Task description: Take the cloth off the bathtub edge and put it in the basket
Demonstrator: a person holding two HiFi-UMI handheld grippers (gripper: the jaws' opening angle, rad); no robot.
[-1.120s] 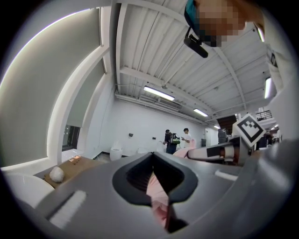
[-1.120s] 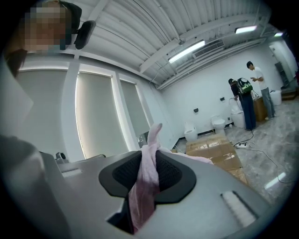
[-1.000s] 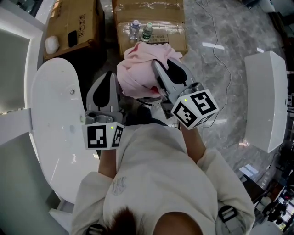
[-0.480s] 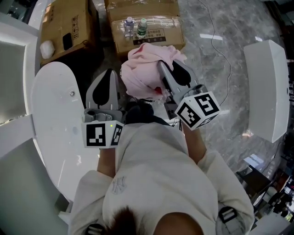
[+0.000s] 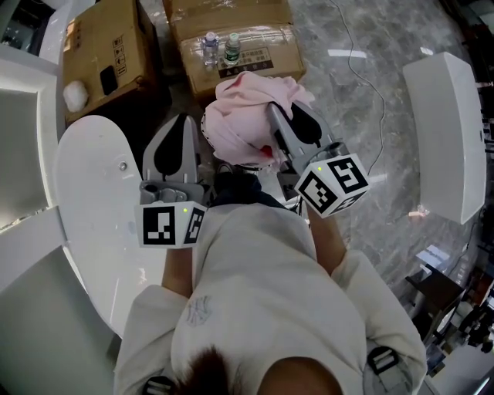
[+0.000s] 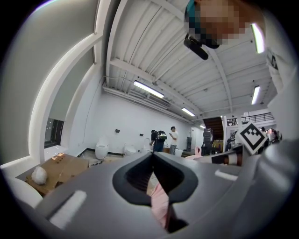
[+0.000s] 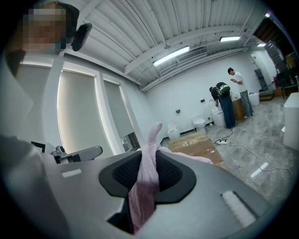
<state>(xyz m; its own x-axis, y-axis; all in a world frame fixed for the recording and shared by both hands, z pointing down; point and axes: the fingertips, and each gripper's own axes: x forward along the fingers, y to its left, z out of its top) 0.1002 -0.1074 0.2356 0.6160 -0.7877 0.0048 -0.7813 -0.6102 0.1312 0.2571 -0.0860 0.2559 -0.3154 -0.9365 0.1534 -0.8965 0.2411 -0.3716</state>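
Closest to you, your right gripper (image 7: 148, 161) has its jaws clamped down on a thick fold of the pink cloth (image 5: 247, 108), with the fabric bunched up between the pads and poking out past the tips. That deep bite is why the whole bundle hangs off that gripper instead of sliding out. Your left gripper (image 6: 152, 158) has its jaws pressed together too, with a thin pink strip caught in the slit. So it looks like it's got an edge of the same cloth, probably to stop the loose side from dragging. From above you can't really confirm that pinch, since the left tool sits just beside the bundle. Both tools are held out in front of your chest, tips pointing away, with the cloth up in the air between them and clear of the bathtub (image 5: 89, 193) on your left. It's off the edge already, so I'd call the pickup done and the drop-off not yet. The cloth itself is pale pink, soft and crumpled into a loose lump with floppy folds. I can't pick out the basket for sure under it. Further out are cardboard boxes (image 5: 231, 23) with two bottles (image 5: 220, 48) on one.
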